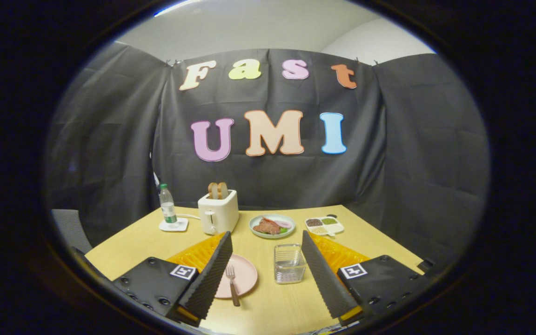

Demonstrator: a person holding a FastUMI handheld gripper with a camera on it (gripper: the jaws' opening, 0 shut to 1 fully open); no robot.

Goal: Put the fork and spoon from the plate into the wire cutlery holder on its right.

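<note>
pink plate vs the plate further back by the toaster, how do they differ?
The pink plate lies between the open jaws of the gripper, beside the wire cutlery holder; the pale plate sits beyond them, between the toaster and a divided tray.
The pink plate carries a fork whose handle overhangs its near rim; the pale plate carries food.
Colour: pink versus pale greenish-white.
Both are round and lie flat on the wooden table.
</note>
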